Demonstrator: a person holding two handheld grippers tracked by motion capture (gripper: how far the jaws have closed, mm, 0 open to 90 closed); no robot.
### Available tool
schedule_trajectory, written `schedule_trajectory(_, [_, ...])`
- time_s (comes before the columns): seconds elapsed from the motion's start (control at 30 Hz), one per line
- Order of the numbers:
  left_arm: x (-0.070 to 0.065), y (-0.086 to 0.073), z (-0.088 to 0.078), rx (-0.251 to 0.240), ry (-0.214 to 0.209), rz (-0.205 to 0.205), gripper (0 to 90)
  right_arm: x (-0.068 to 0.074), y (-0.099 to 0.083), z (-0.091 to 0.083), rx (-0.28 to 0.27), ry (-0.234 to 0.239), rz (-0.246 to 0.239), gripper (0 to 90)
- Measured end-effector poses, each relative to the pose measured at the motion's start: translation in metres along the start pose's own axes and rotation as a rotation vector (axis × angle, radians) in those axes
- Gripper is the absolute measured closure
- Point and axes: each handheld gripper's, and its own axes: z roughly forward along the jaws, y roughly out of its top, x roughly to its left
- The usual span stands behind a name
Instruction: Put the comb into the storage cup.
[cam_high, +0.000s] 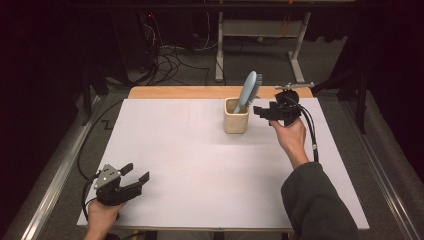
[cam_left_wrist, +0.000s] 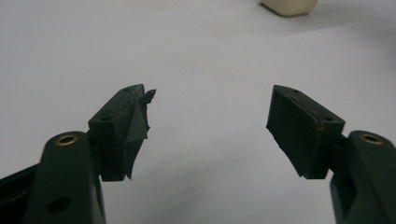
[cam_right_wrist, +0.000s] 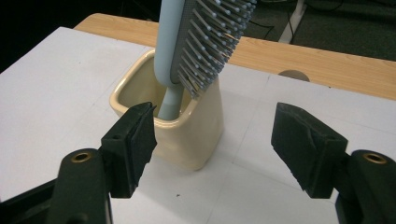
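A white table (cam_high: 200, 165) carries a cream cup (cam_high: 236, 119) near its far edge, right of centre. A blue hairbrush (cam_high: 249, 90) stands handle-down in the cup, leaning right. The right gripper (cam_high: 259, 111) hovers just beside the cup, jaws spread, gripping nothing. The left gripper (cam_high: 135, 175) sits near the front left corner, jaws spread, gripping nothing.

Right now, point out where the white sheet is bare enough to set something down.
The widest bare patch of the white sheet lies between the left gripper at the near left corner and the cream holder at the far side. The far left part is also bare. It is crowded at far right, where the hairbrush leans out of the holder and the open right gripper sits close beside it.
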Motion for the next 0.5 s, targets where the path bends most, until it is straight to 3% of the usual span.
schedule_trajectory(0.5, [0.0000,0.0001,-0.0004,0.001,0.001,0.000,29.8,-0.0046,-0.0049,-0.0079,-0.009,0.003,0.006,31.8])
